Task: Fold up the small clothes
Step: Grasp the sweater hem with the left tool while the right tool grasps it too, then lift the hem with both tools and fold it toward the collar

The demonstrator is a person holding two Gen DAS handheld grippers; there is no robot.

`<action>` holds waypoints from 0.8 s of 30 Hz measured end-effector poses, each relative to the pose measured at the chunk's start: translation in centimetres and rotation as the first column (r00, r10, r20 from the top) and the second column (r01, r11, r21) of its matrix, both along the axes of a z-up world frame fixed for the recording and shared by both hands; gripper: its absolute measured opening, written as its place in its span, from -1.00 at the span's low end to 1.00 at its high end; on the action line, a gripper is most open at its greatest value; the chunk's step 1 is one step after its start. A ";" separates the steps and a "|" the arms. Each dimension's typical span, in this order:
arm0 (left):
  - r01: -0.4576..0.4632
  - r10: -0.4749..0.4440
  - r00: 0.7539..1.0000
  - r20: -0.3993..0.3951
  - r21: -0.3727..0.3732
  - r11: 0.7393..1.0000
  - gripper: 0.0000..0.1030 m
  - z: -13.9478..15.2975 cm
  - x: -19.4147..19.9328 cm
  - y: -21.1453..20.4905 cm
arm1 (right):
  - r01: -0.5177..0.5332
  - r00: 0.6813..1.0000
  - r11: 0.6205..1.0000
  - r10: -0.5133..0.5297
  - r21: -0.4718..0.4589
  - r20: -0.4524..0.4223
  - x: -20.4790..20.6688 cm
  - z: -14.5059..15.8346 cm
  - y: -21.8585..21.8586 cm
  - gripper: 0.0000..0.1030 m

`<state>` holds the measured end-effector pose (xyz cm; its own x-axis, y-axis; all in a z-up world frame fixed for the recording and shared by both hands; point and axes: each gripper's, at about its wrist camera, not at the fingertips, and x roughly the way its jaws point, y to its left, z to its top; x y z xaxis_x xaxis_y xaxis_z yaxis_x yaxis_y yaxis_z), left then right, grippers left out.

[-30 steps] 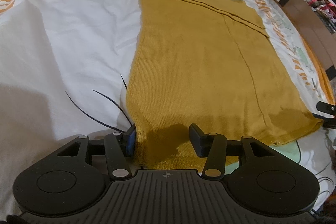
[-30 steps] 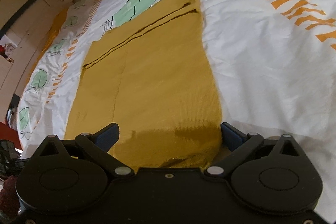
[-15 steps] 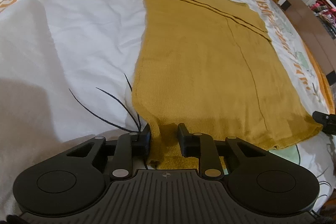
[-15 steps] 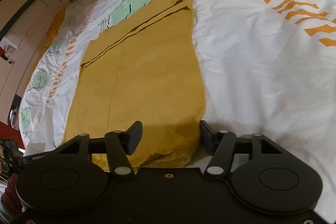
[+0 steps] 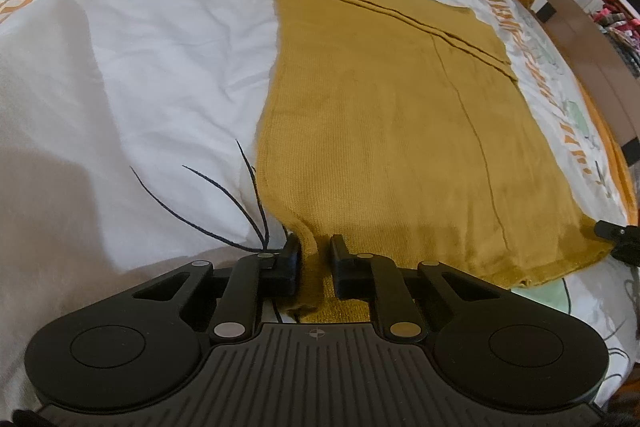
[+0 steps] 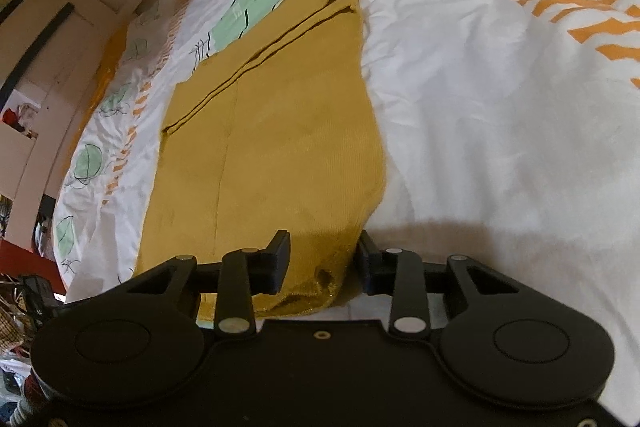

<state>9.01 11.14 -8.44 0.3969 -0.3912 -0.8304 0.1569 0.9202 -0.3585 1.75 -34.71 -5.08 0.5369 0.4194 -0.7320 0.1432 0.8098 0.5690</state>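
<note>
Pinching one near corner of the garment (image 5: 384,147) each, left gripper (image 5: 314,255) nearly pressed together, right gripper (image 6: 322,259) half-spread, likely readying a lengthwise fold across the bed (image 5: 140,47).

Over the last second the left hand-held gripper (image 5: 315,255) closes from wide to a narrow pinch on the near left corner of the mustard garment (image 5: 384,131). The right hand-held gripper (image 6: 323,259) narrows around the right corner, now bunched and lifted.
</note>
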 end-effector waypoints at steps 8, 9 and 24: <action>0.000 0.004 0.995 0.095 -0.045 0.999 -0.89 1.3 -0.9 -0.1 | 0.019 0.998 1.000 -0.020 0.019 0.056 -0.4 0.3 -0.1 -0.75; -0.003 0.010 0.994 0.106 -0.059 0.998 -0.89 1.7 -0.9 -0.1 | 0.023 0.997 0.999 -0.025 0.036 0.073 -0.3 0.5 -0.2 -0.75; -0.079 0.149 0.945 0.292 -0.240 0.968 -0.89 8.4 5.8 0.3 | 0.055 0.929 0.981 -0.120 0.188 0.352 6.8 4.7 -1.7 -0.75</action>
